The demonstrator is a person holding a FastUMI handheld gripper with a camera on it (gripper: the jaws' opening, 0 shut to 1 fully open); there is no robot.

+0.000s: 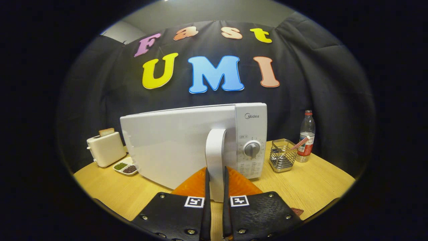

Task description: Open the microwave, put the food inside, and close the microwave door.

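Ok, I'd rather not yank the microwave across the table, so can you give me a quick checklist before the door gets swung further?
1. Hand-held gripper shut on the door handle, one finger on each side: ok.
2. Microwave door off its latch and partly swung open: ok.
3. Swing path past the snack dish and toaster: cannot tell; both sit close by the door's far edge.
4. Microwave standing flat on the table: ok.
5. Utensil rack and water bottle clear of the door: ok.
6. Cavity free for food: cannot tell, the door hides it.
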